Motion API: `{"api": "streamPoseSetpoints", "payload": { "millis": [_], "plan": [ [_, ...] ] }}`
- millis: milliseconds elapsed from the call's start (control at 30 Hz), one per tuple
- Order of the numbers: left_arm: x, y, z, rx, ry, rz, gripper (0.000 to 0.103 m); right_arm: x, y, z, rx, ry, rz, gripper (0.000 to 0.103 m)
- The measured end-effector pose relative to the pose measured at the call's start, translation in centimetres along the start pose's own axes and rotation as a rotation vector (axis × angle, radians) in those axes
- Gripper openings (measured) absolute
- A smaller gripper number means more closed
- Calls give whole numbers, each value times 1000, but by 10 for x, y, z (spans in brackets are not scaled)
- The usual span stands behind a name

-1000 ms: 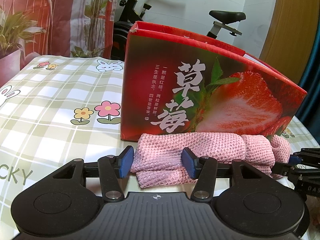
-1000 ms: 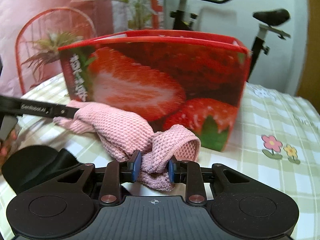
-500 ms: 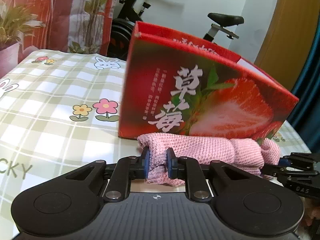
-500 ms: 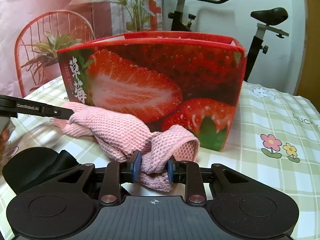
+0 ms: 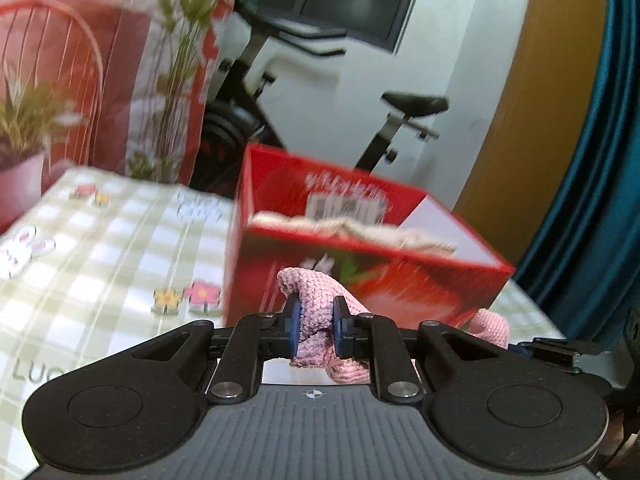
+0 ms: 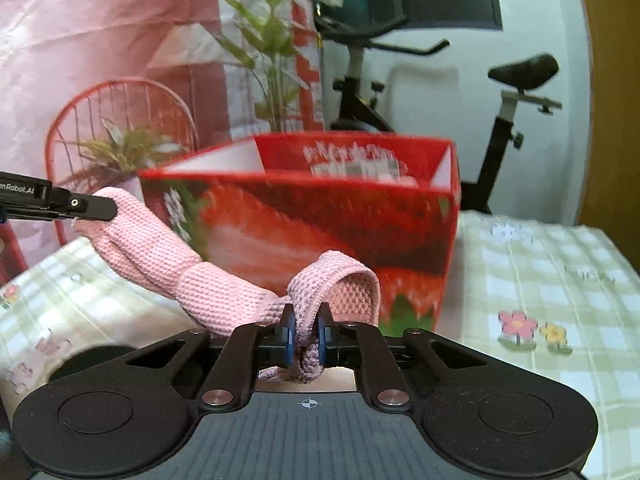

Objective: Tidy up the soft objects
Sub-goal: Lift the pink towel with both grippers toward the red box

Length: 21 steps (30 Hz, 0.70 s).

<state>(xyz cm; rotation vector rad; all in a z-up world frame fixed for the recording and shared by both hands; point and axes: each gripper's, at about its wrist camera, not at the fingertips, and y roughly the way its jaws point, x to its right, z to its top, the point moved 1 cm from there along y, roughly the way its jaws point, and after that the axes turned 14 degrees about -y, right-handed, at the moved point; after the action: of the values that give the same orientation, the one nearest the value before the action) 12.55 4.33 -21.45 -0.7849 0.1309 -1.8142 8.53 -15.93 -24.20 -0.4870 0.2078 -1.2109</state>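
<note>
Above the checked desk [image 5: 100, 256], before the red strawberry box [image 6: 320, 216]: pink knitted cloth [image 6: 168, 256] hangs between left tongs [image 5: 316, 330] and right tongs [image 6: 307, 338], each clamped on one end, jaws having just closed tighter

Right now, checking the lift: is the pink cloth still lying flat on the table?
No, both grippers pinch the pink cloth, which hangs between them.
</note>
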Motion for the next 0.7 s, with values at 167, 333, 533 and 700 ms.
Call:
{"api": "streamPoseSetpoints", "payload": {
  "millis": [167,333,533,700],
  "plan": [
    [16,-14,16,68,18,-40,17,3,-28,37,79,-54,3,9],
    [30,-12,41,137,32,-49,17,20,-37,88,114,-127,-8,9],
    [43,29,76,178,27,-10,17,44,0,142,82,-191,-60,9],
    [47,81,111,157,18,65,17,59,58,167,12,-212,-120,9]
  ]
}}
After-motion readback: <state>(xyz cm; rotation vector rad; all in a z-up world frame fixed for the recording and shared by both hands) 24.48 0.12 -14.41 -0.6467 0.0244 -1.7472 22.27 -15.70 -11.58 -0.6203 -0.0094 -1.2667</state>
